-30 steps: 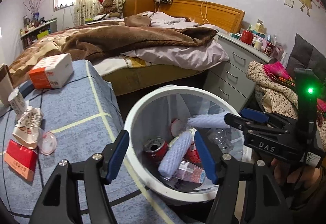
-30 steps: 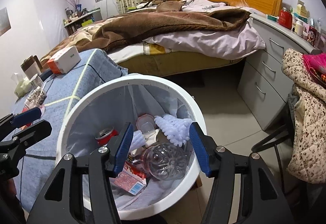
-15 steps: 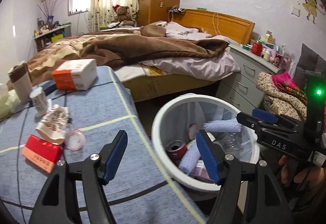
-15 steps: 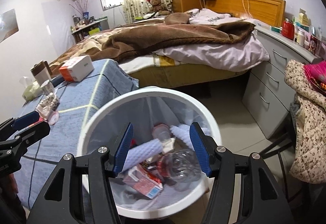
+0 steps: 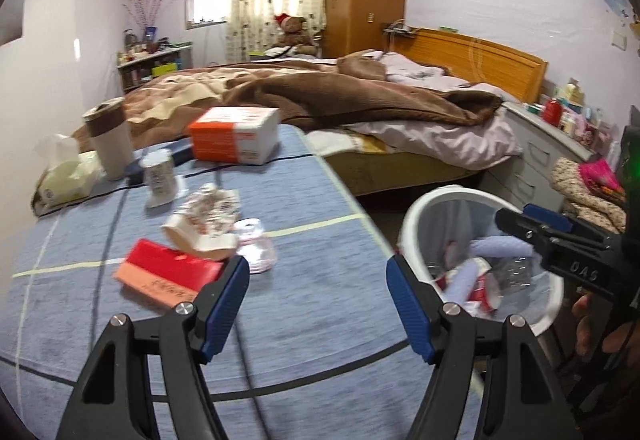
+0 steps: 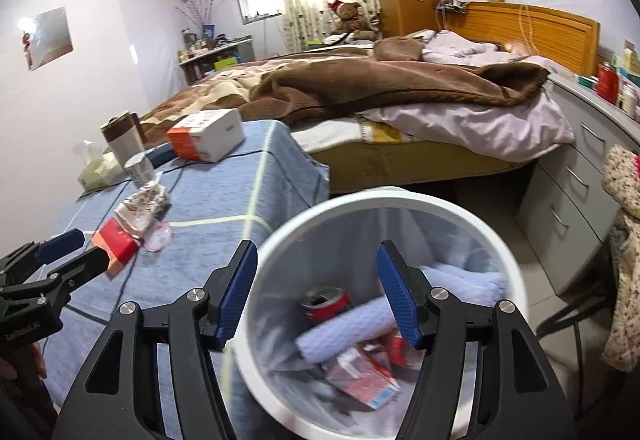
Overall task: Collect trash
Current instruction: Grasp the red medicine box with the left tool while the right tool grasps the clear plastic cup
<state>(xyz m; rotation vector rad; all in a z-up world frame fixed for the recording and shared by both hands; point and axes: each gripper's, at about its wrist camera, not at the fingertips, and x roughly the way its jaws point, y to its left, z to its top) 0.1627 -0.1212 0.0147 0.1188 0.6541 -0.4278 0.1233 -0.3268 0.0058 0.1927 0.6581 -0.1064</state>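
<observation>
A white trash bin [image 5: 416, 216] [image 6: 516, 272] stands beside a blue-clothed table and holds a red can [image 6: 326, 302], a blue cloth roll, cartons and a clear bottle. On the table lie a red flat box [image 5: 168, 274], a crumpled paper cup [image 5: 204, 220] and a clear plastic lid [image 5: 256, 244]. My left gripper [image 5: 318, 306] is open and empty above the table, right of the red box. My right gripper [image 6: 316, 296] is open and empty over the bin; it also shows in the left wrist view [image 5: 536, 224].
Farther back on the table [image 5: 304, 312] stand an orange-and-white box [image 5: 234, 140], a small cup [image 5: 160, 176], a tall brown-banded cup [image 5: 110, 136] and a tissue pack [image 5: 64, 172]. A bed with a brown blanket lies behind. Grey drawers [image 6: 576, 176] stand at the right.
My left gripper has swung left from over the bin to over the table, toward the red box and crumpled cup. My right gripper has pulled back a little, still over the bin.
</observation>
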